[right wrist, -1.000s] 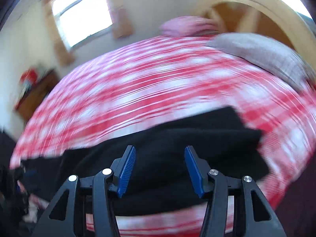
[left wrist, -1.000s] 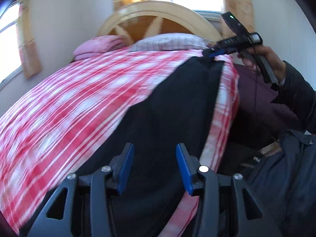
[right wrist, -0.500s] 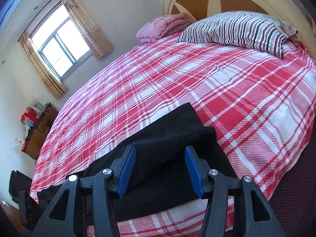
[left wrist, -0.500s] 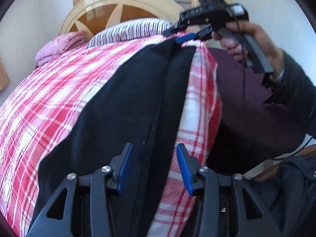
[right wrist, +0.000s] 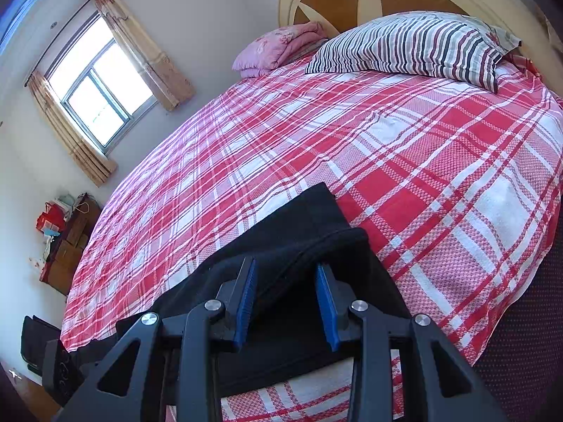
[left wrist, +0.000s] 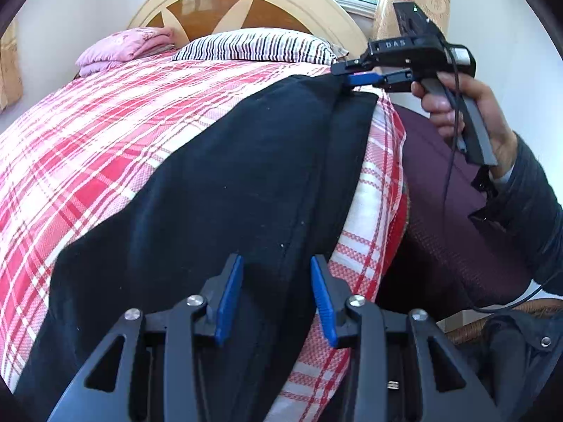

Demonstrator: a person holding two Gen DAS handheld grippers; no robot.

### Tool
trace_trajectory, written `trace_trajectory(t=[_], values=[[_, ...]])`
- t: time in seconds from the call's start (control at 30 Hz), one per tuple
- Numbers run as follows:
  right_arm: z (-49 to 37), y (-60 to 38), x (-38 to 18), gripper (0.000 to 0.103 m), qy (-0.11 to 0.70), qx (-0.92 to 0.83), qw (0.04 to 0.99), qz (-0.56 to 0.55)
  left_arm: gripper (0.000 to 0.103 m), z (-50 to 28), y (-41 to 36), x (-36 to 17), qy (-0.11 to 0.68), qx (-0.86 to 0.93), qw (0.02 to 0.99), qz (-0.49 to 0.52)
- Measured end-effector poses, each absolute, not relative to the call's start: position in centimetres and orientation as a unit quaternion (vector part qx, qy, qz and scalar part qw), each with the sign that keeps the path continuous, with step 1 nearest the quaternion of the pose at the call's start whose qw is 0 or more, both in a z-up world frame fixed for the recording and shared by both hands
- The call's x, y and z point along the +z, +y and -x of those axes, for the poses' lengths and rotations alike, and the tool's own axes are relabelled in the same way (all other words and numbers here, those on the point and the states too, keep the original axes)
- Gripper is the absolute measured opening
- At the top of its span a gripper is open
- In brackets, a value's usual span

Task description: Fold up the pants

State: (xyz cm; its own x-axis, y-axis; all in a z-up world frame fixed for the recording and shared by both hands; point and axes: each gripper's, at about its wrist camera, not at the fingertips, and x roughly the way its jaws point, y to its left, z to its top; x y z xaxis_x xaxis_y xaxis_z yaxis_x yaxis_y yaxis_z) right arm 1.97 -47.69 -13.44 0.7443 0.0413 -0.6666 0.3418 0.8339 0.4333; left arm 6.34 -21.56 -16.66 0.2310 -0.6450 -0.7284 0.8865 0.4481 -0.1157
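Observation:
Black pants lie lengthwise along the right edge of the red plaid bed, folded in half with one leg on the other. My left gripper is open, its blue pads either side of the near end of the pants. My right gripper is open over the far end of the pants; it also shows in the left wrist view, held by a hand just above the far corner.
A striped pillow and a folded pink blanket lie by the wooden headboard. A dark maroon bed side drops off at the right. A window and a cluttered cabinet stand far left.
Both views have steadied from blur. The left gripper has swung to line up with the pants; the right gripper has come lower over the far end. Both stay open.

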Motion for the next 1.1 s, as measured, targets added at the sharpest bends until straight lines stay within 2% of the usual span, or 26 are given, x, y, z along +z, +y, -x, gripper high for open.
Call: trace_trajectory(t=[0.2,0.43,0.5,0.57,0.63,0.67,0.77,0.87,0.97,1.1], values=[[-2.1,-47.5,-13.8,0.036,0.351,-0.080,0.892,-0.274,0.042,-6.6,-21.6,-15.9,0.359,-0.501,0.774,-0.143],[-2.2,-47.4,-13.8,0.036,0.351,-0.078,0.892,-0.276,0.042,-6.4,-22.8,-17.1,0.355,-0.483,0.779,-0.185],[-2.2,-47.4,-13.8,0.036,0.349,-0.077,0.892,-0.278,0.033,-6.6,-22.8,-17.1,0.356,-0.480,0.781,-0.181],[-2.2,-47.5,-14.0,0.036,0.346,-0.074,0.891,-0.284,0.018,-6.9,-22.5,-17.1,0.360,-0.476,0.783,-0.175],[-2.2,-47.7,-14.1,0.031,0.343,-0.071,0.890,-0.291,0.015,-6.9,-22.1,-17.0,0.362,-0.474,0.785,-0.166],[-2.2,-47.8,-14.2,0.025,0.342,-0.072,0.890,-0.294,0.014,-6.8,-21.9,-16.9,0.362,-0.475,0.785,-0.163],[-2.3,-48.3,-14.7,0.017,0.339,-0.071,0.886,-0.308,0.014,-6.5,-21.9,-16.6,0.362,-0.489,0.778,-0.156],[-2.5,-48.7,-15.0,0.014,0.336,-0.070,0.884,-0.318,0.014,-6.2,-22.3,-16.8,0.362,-0.488,0.777,-0.167],[-2.8,-48.9,-15.3,0.005,0.335,-0.071,0.882,-0.322,0.008,-6.4,-22.4,-16.9,0.362,-0.486,0.778,-0.166],[-3.4,-49.1,-15.1,0.003,0.330,-0.065,0.884,-0.325,0.005,-6.9,-22.3,-16.6,0.362,-0.486,0.780,-0.157]])
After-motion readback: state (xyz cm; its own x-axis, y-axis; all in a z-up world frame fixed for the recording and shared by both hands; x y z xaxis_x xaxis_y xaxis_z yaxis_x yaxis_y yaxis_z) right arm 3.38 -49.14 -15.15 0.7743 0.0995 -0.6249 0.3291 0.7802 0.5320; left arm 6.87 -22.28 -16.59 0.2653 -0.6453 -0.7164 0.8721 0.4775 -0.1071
